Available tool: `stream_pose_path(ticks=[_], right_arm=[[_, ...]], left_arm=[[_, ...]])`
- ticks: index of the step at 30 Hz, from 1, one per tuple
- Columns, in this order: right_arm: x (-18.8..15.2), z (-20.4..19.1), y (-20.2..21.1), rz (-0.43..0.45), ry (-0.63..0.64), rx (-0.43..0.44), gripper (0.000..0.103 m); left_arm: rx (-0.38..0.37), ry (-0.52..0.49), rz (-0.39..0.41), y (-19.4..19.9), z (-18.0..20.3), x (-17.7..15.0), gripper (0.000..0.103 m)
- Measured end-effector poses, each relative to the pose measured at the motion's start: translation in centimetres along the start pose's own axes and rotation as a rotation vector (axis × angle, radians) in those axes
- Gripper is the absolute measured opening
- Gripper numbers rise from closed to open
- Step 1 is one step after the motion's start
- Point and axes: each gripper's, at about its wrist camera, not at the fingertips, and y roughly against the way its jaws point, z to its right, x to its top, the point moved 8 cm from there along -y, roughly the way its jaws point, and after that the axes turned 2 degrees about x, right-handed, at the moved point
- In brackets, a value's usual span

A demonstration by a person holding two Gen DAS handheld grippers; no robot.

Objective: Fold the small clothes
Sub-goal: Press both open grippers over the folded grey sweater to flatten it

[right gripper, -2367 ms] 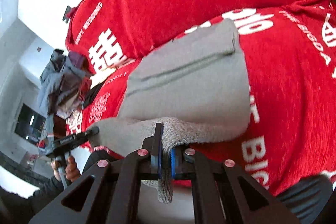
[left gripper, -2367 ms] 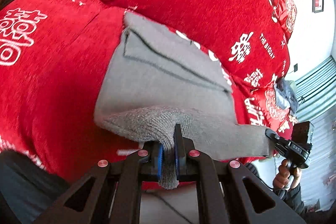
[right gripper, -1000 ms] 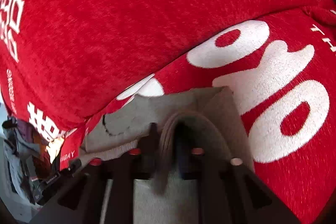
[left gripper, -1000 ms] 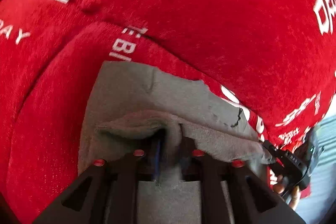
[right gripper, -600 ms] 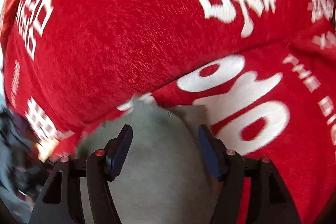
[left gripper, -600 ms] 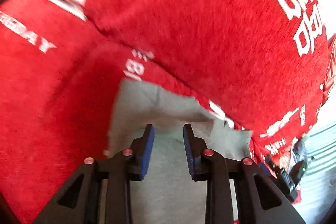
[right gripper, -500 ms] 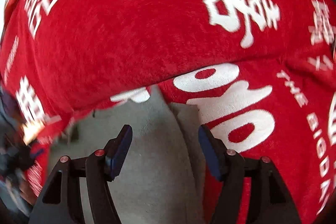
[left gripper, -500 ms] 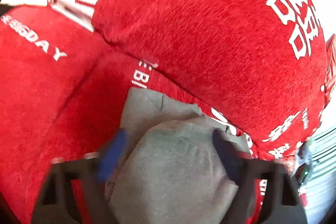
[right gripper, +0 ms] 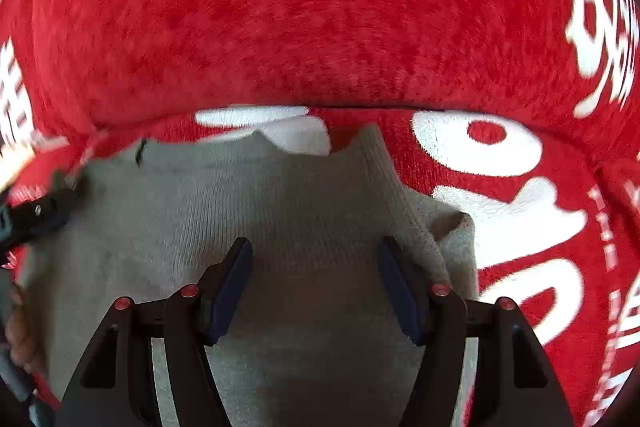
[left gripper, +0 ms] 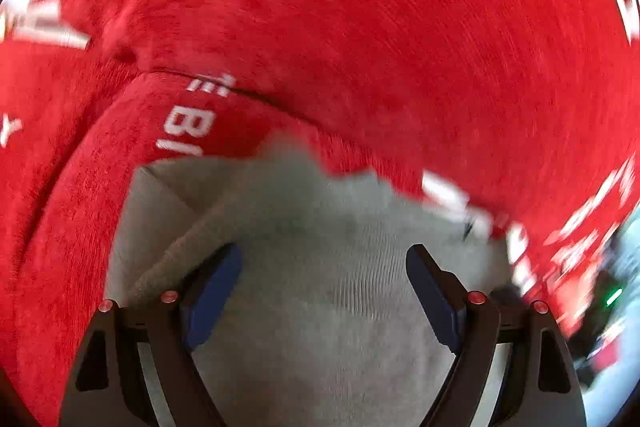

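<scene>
A small grey knit garment [left gripper: 320, 227] lies folded over on the red sofa seat, its far edge close to the backrest. It also shows in the right wrist view [right gripper: 280, 211]. My left gripper [left gripper: 322, 279] is open and empty just above the cloth, over its left part. My right gripper [right gripper: 314, 275] is open and empty above the cloth's right part, near the thick folded edge [right gripper: 404, 211]. The left gripper's tip [right gripper: 40, 211] shows at the left of the right wrist view. The left wrist view is blurred by motion.
The red sofa backrest [right gripper: 320, 19] with white lettering rises right behind the garment. The red seat cushion [right gripper: 540, 211] spreads to the right, and to the left in the left wrist view [left gripper: 60, 207]. A hand [right gripper: 20, 327] shows at the far left.
Both grippers carried the near edge of the garment over to the far edge, then opened and let it go. The cloth now lies folded in half.
</scene>
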Motion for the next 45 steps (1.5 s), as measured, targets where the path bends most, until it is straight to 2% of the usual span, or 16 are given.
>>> stream_pose_path(ticks=[3,5,9,11,14,16,20,21,26,28,30,33,38,40,42,45], right_arm=[[0.2,0.7,0.3,0.024,-0.053,0.03,0.068],[0.0,0.8,1.1,0.041,-0.054,-0.011,0.069],[-1.2,0.3,5.4,0.138,-0.03,-0.075,0.069],[-2.1,-0.8,7.1,0.171,-0.015,-0.068,0.07],[-3.6,-4.7,6.8,0.125,0.109,-0.04,0.072],[-5.1,-7.1,5.7,0.075,0.236,-0.062,0.072],[-7.6,-5.4,4.0,0.003,0.271,-0.113,0.074],[-7.5,-3.5,4.3,0.02,0.22,-0.096,0.079],[-7.5,4.8,5.8,0.013,0.025,-0.165,0.081],[-7.8,6.1,6.9,0.013,-0.011,-0.189,0.081],[-8.1,5.2,8.9,0.048,0.004,-0.233,0.081],[-9.5,-0.2,11.7,0.121,0.085,-0.184,0.081],[-13.5,-8.9,9.7,0.067,0.259,-0.082,0.081],[-15.1,-8.7,8.0,0.015,0.28,-0.104,0.081],[-15.7,-6.9,7.3,0.023,0.249,-0.103,0.082],[-15.4,-3.1,8.0,0.022,0.123,-0.059,0.082]], left_arm=[[0.001,0.049,0.02,1.1,-1.5,1.2,0.086],[-0.001,0.046,0.044,2.6,-1.8,1.2,0.086],[0.119,-0.084,0.143,7.2,-1.1,-1.1,0.086],[0.114,-0.169,0.152,8.2,0.9,-4.0,0.086],[0.105,-0.335,0.11,7.0,5.3,-8.5,0.086],[0.112,-0.372,0.083,5.5,6.3,-10.2,0.086],[0.244,-0.336,0.061,3.7,1.6,-10.3,0.086],[0.24,-0.329,0.077,4.3,0.7,-9.9,0.086],[0.176,-0.289,0.054,6.0,-1.5,-9.0,0.086],[0.209,-0.294,0.044,6.7,-1.3,-9.6,0.086],[0.228,-0.292,0.064,8.1,-0.4,-10.6,0.086],[0.145,-0.316,0.069,9.2,2.6,-13.5,0.086],[0.199,-0.401,0.045,7.8,3.7,-17.5,0.086],[0.293,-0.39,0.059,7.1,1.1,-17.5,0.086],[0.298,-0.391,0.106,7.9,-0.4,-17.3,0.086],[0.31,-0.399,0.095,9.1,-1.3,-17.7,0.086]])
